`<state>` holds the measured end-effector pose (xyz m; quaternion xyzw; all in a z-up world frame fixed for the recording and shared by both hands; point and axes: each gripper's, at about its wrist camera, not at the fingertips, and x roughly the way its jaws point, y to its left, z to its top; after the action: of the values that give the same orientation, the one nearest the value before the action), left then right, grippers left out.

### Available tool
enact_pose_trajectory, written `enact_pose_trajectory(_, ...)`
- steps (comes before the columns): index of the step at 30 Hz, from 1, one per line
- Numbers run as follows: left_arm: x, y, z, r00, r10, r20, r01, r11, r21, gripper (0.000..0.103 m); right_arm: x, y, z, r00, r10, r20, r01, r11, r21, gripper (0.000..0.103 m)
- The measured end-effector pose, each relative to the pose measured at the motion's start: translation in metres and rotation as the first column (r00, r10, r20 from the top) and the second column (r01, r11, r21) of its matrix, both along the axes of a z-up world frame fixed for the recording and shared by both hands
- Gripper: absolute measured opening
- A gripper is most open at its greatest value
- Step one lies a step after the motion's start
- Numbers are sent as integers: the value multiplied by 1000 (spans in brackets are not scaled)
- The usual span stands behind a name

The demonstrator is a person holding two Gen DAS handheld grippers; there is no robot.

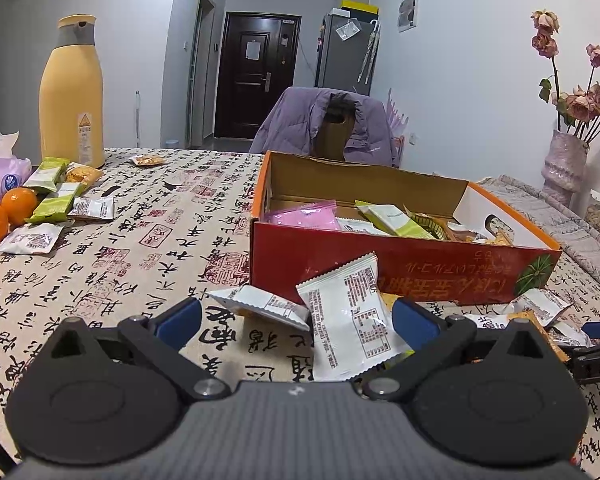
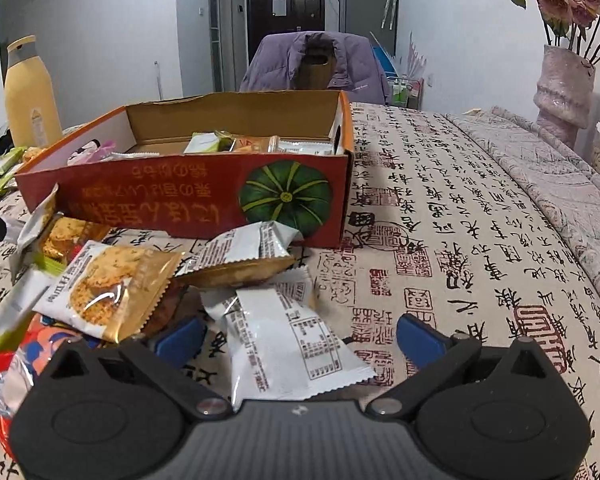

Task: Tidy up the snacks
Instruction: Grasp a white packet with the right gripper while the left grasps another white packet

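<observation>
Low over the tablecloth (image 1: 148,248), the left gripper (image 1: 296,322) stands spread wide, its 2 blue pads far apart. A white snack packet (image 1: 350,320) sits between them, propped up on its lower edge and leaning back toward the right pad; whether that pad actually touches it I cannot tell. The packet's long axis runs from the gripper body up and away toward the red cardboard box (image 1: 400,272), with the printed back facing the camera. A second white packet (image 1: 264,304) lies flat just left of it, long axis across the view.

The right gripper (image 2: 296,338) is likewise wide apart and level with the table. Another white packet (image 2: 284,344) lies flat between its pads, gripped by neither, long axis running from the gripper body away and slightly left. Beside its left pad is a heap of gold-and-white cracker packets (image 2: 108,288), some overlapping one another.

The box stands open-topped just beyond both grippers, its pumpkin picture (image 2: 286,196) facing the right wrist camera, with several packets already inside. More packets, some green bars (image 1: 54,200) and oranges (image 1: 4,216) lie far left near a yellow flask (image 1: 72,92).
</observation>
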<state>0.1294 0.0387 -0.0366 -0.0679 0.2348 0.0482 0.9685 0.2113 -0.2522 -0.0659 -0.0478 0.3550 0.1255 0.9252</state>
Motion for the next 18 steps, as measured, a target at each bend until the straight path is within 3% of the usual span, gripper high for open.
enact_pose_trajectory(4,0,0,0,1000,3,3,-3,1000,-1,103,-2,-2,-1,1000,6,0,-6,1000,4,103)
enact_pose_trajectory(6,-1,1,0,1000,7,5,-7,1000,0,103,-6,-2,0,1000,11,14,-12,1000,13,95)
enact_pose_trajectory(10,-1,-1,-1,1000,7,3,-7,1000,7,103,-16,0,4,999,22,43,-23,999,29,47)
enact_pose_trajectory(18,-7,-1,5,1000,10,15,-10,1000,11,103,-43,-8,14,991,-53,122,46,997,66,45)
